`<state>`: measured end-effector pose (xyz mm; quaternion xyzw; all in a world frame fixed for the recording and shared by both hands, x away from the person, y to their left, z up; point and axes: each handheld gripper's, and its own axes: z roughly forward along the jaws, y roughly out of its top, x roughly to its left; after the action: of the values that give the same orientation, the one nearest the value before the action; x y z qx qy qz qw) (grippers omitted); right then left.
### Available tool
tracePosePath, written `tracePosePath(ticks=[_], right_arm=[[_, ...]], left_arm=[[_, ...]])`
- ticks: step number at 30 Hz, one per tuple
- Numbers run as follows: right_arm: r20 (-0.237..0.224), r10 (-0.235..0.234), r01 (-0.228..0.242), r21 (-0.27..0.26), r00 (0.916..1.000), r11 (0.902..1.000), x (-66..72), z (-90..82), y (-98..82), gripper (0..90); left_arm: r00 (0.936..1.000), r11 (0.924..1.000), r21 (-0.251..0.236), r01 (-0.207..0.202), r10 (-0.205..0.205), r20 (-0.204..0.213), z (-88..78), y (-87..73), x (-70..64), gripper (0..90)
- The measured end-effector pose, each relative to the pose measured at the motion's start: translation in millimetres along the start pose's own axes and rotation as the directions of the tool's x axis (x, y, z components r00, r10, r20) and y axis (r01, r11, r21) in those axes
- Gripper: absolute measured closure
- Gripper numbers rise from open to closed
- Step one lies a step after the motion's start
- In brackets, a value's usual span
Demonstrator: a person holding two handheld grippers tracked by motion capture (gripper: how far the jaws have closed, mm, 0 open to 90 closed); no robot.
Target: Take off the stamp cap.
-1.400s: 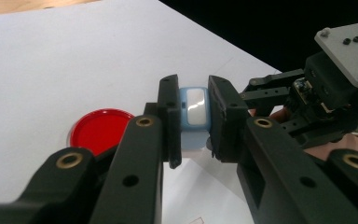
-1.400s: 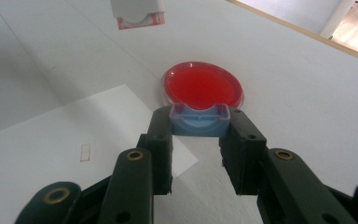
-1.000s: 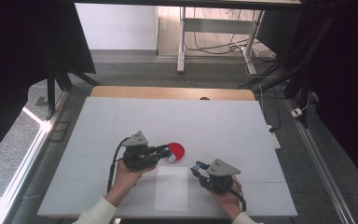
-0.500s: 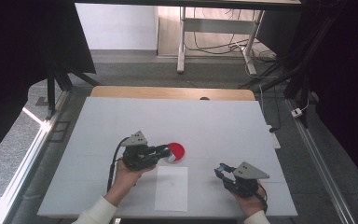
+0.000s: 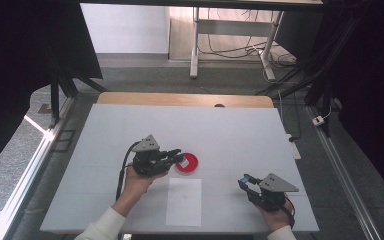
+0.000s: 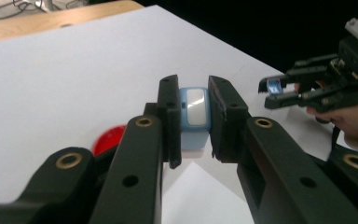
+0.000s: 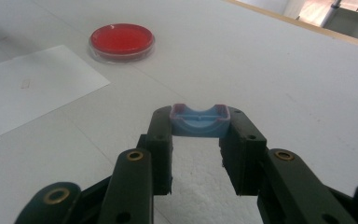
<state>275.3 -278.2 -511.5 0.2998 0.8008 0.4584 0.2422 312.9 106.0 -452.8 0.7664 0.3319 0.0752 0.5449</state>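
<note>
Light-blue plastic cap piece (image 7: 199, 122) pinched in right gripper (image 7: 199, 140), table's 5 o'clock.
L gripper (image 6: 193, 121) clamps pale-blue windowed block (image 6: 194, 116), round red dish (image 5: 186, 163) at its 3 o'clock.

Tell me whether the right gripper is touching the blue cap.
Touching. The right gripper view shows the right gripper with both jaws pressed against the ends of the blue cap, holding it above the table.

Bright, even light; blurred foreground

red dish (image 6: 108, 138) half hidden behind left claw (image 6: 194, 122)
</note>
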Motion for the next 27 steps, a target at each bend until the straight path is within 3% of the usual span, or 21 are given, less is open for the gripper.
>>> tracePosePath(ticks=[12,19,27], right_arm=[[0.013,0.004,-0.003,-0.011,0.9999,0.9999,-5.1,-2.1,-2.8,64.9],[0.001,0.0,0.0,-0.004,1.0,1.0,-3.2,-1.9,-2.3,65.0],[0.004,0.003,-0.002,-0.009,1.0,1.0,-4.3,-2.3,-2.9,65.0]], left_arm=[[0.999,0.9992,0.023,-0.032,0.033,-0.029,10.6,12.8,10.6,75.3],[0.9987,0.9986,0.035,-0.039,0.04,-0.032,26.0,25.5,14.4,75.2],[0.9983,0.9955,0.085,-0.041,0.044,-0.039,34.7,20.9,18.3,75.3]])
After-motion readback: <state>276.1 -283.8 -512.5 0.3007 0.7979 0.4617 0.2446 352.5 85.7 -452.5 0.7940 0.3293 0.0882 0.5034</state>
